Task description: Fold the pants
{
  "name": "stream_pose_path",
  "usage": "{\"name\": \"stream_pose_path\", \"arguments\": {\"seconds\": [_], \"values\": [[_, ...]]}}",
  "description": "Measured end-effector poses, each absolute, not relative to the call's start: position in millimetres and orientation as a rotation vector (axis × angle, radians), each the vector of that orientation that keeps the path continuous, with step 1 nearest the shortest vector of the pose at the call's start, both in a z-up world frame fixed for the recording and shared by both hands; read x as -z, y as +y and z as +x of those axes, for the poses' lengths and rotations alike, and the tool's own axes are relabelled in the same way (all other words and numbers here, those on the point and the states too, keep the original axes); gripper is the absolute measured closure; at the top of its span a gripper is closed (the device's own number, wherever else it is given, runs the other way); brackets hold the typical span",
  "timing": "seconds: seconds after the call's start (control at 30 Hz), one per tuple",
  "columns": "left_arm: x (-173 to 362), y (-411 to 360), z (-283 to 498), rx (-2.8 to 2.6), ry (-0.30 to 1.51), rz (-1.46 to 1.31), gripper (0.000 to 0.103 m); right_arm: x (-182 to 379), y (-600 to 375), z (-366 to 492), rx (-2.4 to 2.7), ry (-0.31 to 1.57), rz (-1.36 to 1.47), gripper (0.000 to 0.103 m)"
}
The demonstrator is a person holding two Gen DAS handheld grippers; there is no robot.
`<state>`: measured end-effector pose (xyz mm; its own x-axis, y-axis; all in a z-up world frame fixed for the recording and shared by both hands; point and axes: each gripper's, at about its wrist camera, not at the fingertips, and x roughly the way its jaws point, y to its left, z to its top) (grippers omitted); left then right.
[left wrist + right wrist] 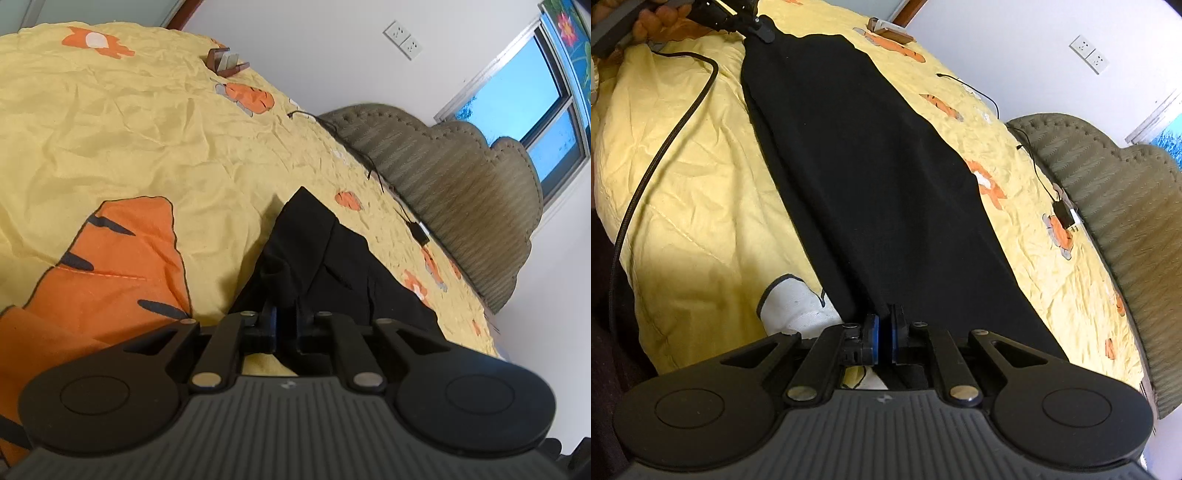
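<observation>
Black pants [871, 166] lie stretched lengthwise on a yellow bed cover [683, 177]. My right gripper [884, 328] is shut on the near end of the pants, its blue pads pinching the cloth. My left gripper [757, 27] is at the far end in the right wrist view, held by a hand and shut on the other end. In the left wrist view my left gripper [286, 317] is shut on the black cloth [325, 266], which bunches in folds just beyond the fingers.
A thick black cable [665, 140] runs over the cover at the left. A thin wire with a small charger [1065, 216] lies by the green padded headboard [1126, 206]. A small brown open box [225, 61] sits at the bed's far side.
</observation>
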<state>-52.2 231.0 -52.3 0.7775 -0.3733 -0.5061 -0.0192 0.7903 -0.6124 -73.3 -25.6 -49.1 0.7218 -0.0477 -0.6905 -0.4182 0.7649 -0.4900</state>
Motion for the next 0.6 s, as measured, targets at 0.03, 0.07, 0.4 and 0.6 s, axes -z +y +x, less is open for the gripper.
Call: {"name": "stream_pose_path", "arguments": {"seconds": [0.03, 0.07, 0.4, 0.6], "values": [[52, 231, -51, 0.206, 0.67, -0.627, 0.09, 50, -27, -73, -0.223, 0.753, -0.68, 0.097], [49, 233, -52, 0.204, 0.679, -0.619, 0.088, 50, -28, -73, -0.232, 0.749, -0.687, 0.097], [-2, 267, -89, -0.046, 0.591, -0.447, 0.07, 36, -65, -92, -0.153, 0.667, -0.456, 0.051], [-40, 175, -58, 0.153, 0.498, -0.196, 0.07, 19, -148, -119, 0.151, 0.613, -0.106, 0.047]]}}
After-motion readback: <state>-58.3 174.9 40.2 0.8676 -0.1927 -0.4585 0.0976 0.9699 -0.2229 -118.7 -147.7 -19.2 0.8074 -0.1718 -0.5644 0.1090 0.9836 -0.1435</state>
